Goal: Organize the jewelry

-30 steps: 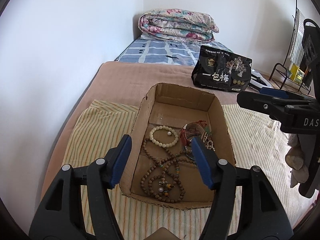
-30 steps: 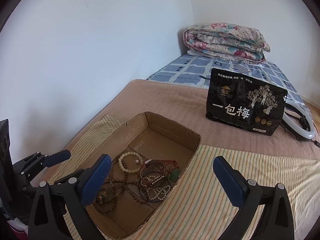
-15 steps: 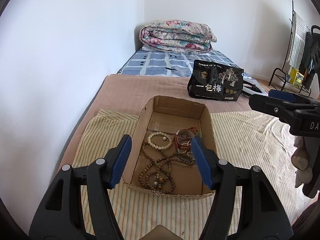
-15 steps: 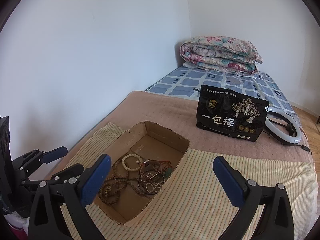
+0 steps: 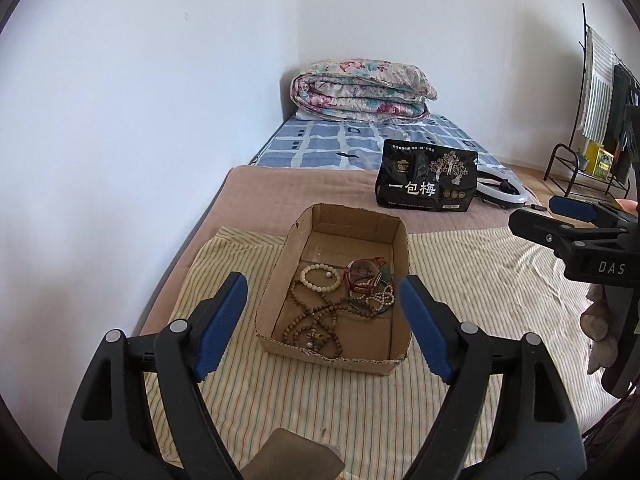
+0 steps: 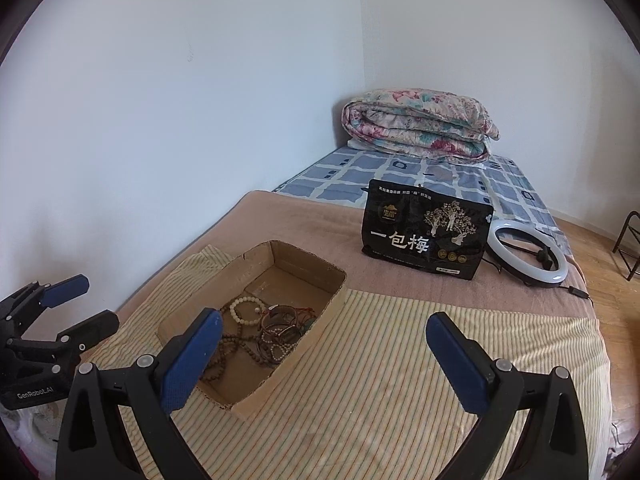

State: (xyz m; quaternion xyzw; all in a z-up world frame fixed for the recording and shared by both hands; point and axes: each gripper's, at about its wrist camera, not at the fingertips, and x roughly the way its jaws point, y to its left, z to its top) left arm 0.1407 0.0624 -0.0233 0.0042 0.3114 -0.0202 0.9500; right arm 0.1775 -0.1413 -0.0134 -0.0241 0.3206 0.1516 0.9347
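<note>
An open cardboard box [image 5: 280, 276] [image 6: 334, 294] sits on a striped cloth on the bed. Inside lie a white bead bracelet [image 5: 320, 277] [image 6: 245, 309], long brown bead strands [image 5: 316, 324] [image 6: 226, 354] and a tangle of red and pearl bracelets [image 5: 366, 280] [image 6: 282, 326]. My left gripper [image 5: 324, 322] is open and empty, held back above the box's near end. My right gripper [image 6: 320, 354] is open and empty, above the cloth to the right of the box. It also shows in the left wrist view [image 5: 576, 220].
A black snack bag [image 5: 426, 182] [image 6: 426, 232] stands behind the box, a white ring light [image 6: 528, 258] beside it. A folded floral quilt [image 5: 360, 90] [image 6: 420, 128] lies at the bed's head. A wall runs along the left. A metal rack [image 5: 588, 148] stands at far right.
Both grippers have pulled back and up from the box, so it looks smaller and farther. Both stayed open and empty. The jewelry has not moved.
</note>
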